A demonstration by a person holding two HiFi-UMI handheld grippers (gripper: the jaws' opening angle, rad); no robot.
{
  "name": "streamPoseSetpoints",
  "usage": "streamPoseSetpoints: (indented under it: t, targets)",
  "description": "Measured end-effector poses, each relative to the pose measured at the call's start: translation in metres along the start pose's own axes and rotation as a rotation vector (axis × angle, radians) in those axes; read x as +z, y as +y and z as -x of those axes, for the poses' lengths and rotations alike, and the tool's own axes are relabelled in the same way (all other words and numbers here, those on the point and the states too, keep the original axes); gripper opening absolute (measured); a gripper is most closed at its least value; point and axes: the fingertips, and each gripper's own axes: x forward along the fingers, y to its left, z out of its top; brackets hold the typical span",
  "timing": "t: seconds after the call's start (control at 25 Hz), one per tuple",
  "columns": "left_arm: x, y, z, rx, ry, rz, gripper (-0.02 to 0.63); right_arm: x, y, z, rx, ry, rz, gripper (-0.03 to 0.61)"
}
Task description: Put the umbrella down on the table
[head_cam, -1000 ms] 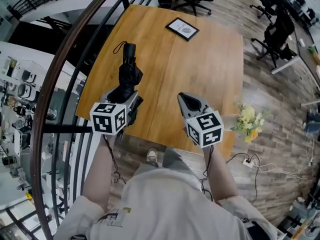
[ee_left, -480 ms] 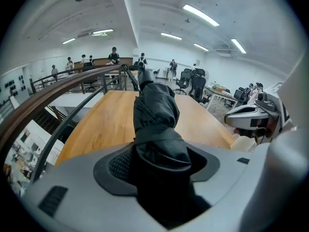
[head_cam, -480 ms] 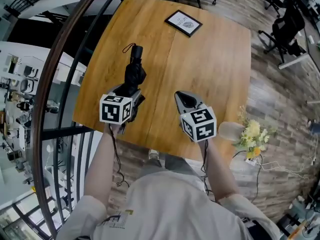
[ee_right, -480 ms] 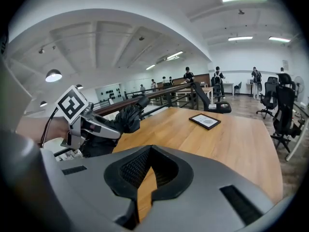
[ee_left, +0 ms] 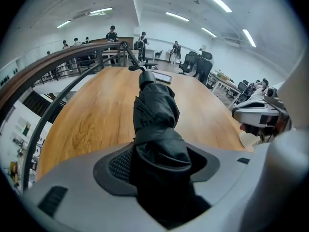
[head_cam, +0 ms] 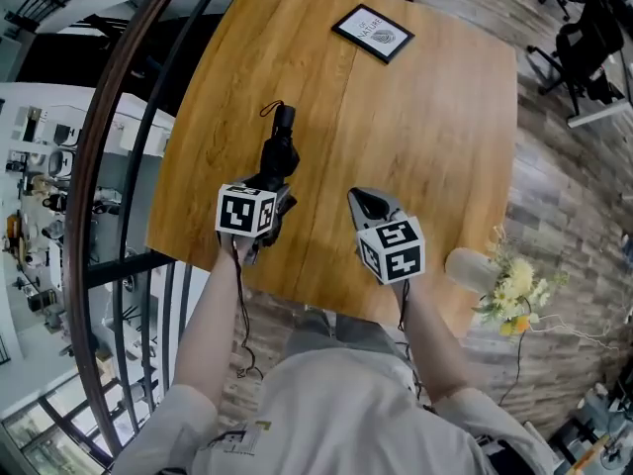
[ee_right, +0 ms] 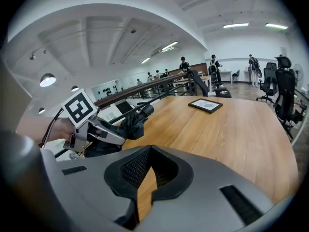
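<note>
A folded black umbrella (head_cam: pixel 276 156) lies lengthwise over the left part of the wooden table (head_cam: pixel 425 117), its strap end (head_cam: pixel 283 117) pointing away from me. My left gripper (head_cam: pixel 269 194) is shut on the umbrella's near end. In the left gripper view the umbrella (ee_left: pixel 154 120) fills the space between the jaws of the left gripper (ee_left: pixel 157 170) and runs out over the tabletop. I cannot tell whether it touches the wood. My right gripper (head_cam: pixel 364 202) hovers beside it over the table's near edge, shut and holding nothing. The right gripper view shows the umbrella (ee_right: pixel 129 124) held low over the table.
A framed picture (head_cam: pixel 373 34) lies flat at the table's far side. A curved railing (head_cam: pixel 129 117) runs along the table's left edge. A vase of flowers (head_cam: pixel 499 280) stands by the near right corner. Office chairs (head_cam: pixel 588 47) stand beyond the table.
The left gripper has carried the umbrella a little to the right and nearer to me over the table. The right gripper has kept its place beside it.
</note>
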Motion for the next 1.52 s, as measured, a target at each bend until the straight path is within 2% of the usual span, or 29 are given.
streamPoseSetpoints:
  t: [0.24,0.52,0.68,0.92,1.04,1.12,1.24,1.36,1.52]
  targets:
    - [-0.018,-0.001,-0.03,-0.017,0.045,0.006,0.285,-0.026,-0.011,-0.009,-0.026,0.031,-0.03,0.028]
    - [-0.036,0.008,-0.046,0.009,0.098,0.047,0.287,-0.045,-0.014,-0.012,-0.031,0.059,-0.052,0.028]
    - [-0.042,0.007,-0.052,-0.009,0.113,0.086,0.293,-0.046,-0.011,-0.01,-0.02,0.053,-0.111,0.028]
    - [-0.041,0.008,-0.049,-0.002,0.099,0.077,0.293,-0.049,-0.001,-0.006,-0.011,0.06,-0.124,0.028]
    - [-0.029,0.01,-0.036,0.031,0.046,0.046,0.246,-0.043,-0.001,0.003,-0.019,0.045,-0.114,0.028]
    - [-0.015,0.007,-0.022,0.034,-0.009,0.032,0.16,-0.033,0.001,0.012,-0.006,0.03,-0.112,0.028]
    - [0.01,0.0,0.013,0.037,-0.093,-0.007,0.074,-0.003,0.02,0.03,0.079,-0.019,-0.128,0.028]
    - [0.032,-0.01,0.053,0.031,-0.167,-0.056,0.06,0.037,0.037,0.057,0.111,-0.098,-0.096,0.028]
    - [0.057,-0.033,0.116,0.026,-0.294,-0.145,0.043,0.083,0.054,0.103,0.096,-0.211,-0.045,0.028]
